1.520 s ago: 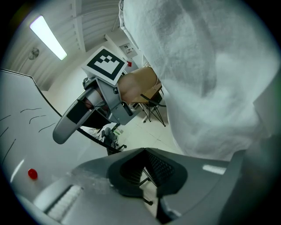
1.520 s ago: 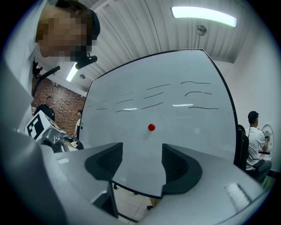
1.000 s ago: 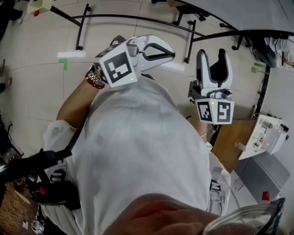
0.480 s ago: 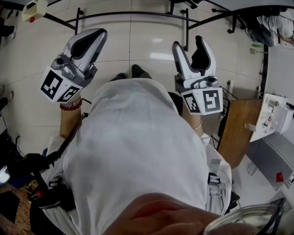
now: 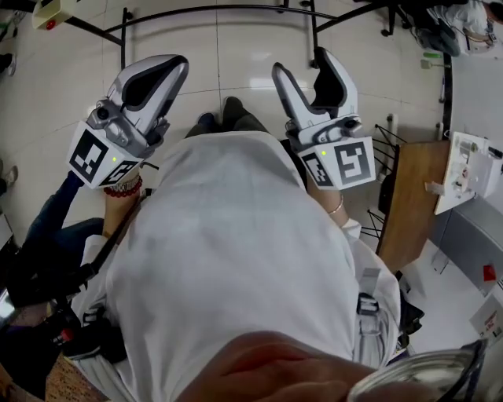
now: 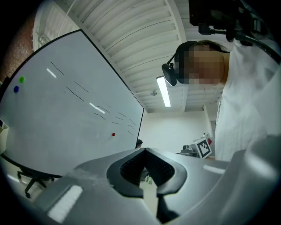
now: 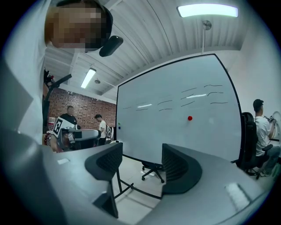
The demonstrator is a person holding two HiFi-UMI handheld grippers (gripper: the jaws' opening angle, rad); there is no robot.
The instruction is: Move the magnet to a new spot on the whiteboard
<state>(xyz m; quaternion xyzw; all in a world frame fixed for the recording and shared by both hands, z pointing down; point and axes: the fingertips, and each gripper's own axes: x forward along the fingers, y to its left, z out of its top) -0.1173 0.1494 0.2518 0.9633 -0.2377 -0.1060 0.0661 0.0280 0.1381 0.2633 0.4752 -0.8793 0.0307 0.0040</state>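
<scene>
The whiteboard (image 6: 66,114) stands ahead on a black wheeled frame (image 5: 220,11). A small red magnet (image 6: 113,134) sticks on it, right of its middle, and shows again as the red magnet (image 7: 189,118) on the whiteboard (image 7: 175,114) in the right gripper view. Both grippers are held out level toward the board, well short of it. My left gripper (image 5: 169,67) is shut with nothing in it, its jaws meeting (image 6: 145,151). My right gripper (image 5: 305,67) is open and empty, with floor showing through its gap (image 7: 141,151).
A green magnet (image 6: 22,79) and a blue magnet (image 6: 16,89) sit at the board's far left. An office chair (image 7: 153,169) stands under the board. A wooden table (image 5: 409,204) with a white device (image 5: 465,173) is at my right. A seated person (image 7: 263,127) and standing people (image 7: 70,115) are nearby.
The left gripper swung from in front of my chest out to the left and rolled upright. The right gripper shifted left and further forward. Both jaw openings look unchanged.
</scene>
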